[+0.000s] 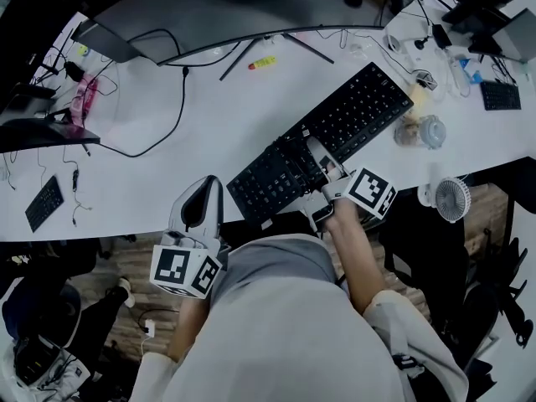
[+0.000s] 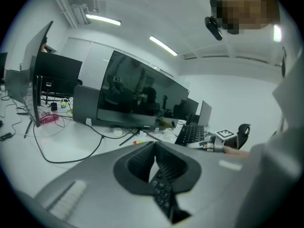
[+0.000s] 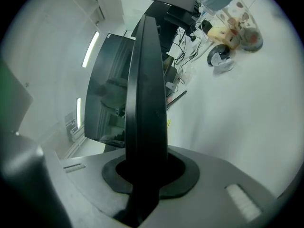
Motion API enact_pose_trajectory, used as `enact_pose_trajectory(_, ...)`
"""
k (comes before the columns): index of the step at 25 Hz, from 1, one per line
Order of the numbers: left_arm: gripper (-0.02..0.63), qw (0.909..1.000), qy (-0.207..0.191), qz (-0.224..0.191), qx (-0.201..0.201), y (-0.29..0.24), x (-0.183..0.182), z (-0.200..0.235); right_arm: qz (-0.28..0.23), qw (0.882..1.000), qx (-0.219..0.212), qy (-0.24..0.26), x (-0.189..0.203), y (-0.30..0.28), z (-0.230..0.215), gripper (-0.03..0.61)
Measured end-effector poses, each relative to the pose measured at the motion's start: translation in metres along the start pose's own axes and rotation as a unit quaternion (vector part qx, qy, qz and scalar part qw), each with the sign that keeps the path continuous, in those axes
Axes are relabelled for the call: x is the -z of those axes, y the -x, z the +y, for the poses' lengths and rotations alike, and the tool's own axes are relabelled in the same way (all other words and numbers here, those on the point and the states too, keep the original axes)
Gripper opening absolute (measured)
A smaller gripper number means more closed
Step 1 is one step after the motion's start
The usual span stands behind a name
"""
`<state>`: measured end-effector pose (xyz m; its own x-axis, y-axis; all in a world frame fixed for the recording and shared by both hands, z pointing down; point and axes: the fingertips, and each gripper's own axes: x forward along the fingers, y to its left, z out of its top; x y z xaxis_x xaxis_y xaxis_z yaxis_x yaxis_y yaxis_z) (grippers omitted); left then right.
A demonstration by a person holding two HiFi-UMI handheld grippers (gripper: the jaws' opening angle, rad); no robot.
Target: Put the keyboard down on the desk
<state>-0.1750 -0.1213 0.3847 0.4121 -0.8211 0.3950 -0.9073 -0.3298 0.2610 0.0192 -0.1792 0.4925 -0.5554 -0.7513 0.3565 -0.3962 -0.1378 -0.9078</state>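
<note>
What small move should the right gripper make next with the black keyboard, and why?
Probably lower the right gripper until the black keyboard lies flat on the white desk. Its jaws clamp the keyboard's near edge, the keyboard seems not yet flat, and bare desk shows around it.

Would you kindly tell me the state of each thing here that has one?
Keyboard: held at its near edge.
Right gripper: shut on keyboard.
Left gripper: shut, empty.
Monitor: screen dark.
Jar: lid on.
</note>
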Motion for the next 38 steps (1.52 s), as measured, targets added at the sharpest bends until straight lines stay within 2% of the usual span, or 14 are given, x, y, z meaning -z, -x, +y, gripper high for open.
enact_pose_trajectory(6, 0.0, 1.0, 0.005, 0.0, -0.007, 0.005, 0.002, 0.01, -0.004, 0.999, 0.02, -0.029, 0.006, -0.007, -0.015, 0.066)
enact_pose_trajectory(12, 0.0, 0.9999, 0.009, 0.002, -0.006, 0.005, 0.006, 0.007, -0.012, 0.998, -0.003, -0.058, 0.007, -0.021, -0.017, 0.066)
enact_pose_trajectory(15, 0.0, 0.9999, 0.01, 0.003, -0.007, 0.007, 0.008, 0.009, -0.017, 0.997, 0.007, -0.073, 0.009, -0.026, -0.024, 0.066)
enact_pose_trajectory(19, 0.0, 0.9998, 0.009, -0.002, -0.017, 0.011, 0.005, 0.016, -0.032, 0.993, -0.019, -0.111, 0.009, -0.039, -0.025, 0.066)
enact_pose_trajectory(23, 0.0, 0.9997, 0.009, -0.004, -0.023, 0.013, 0.002, 0.022, -0.035, 0.991, 0.0, -0.126, 0.007, -0.045, -0.036, 0.066)
enact_pose_trajectory(25, 0.0, 0.9996, 0.01, -0.003, -0.025, 0.014, 0.002, 0.024, -0.041, 0.99, -0.007, -0.133, 0.005, -0.05, -0.037, 0.066)
enact_pose_trajectory(28, 0.0, 0.9995, 0.014, 0.0, -0.027, 0.015, 0.004, 0.026, -0.056, 0.987, -0.019, -0.147, 0.001, -0.058, -0.039, 0.066)
enact_pose_trajectory(38, 0.0, 0.9994, 0.018, 0.004, -0.03, 0.018, 0.006, 0.038, -0.085, 0.969, -0.005, -0.231, 0.005, -0.082, -0.056, 0.067)
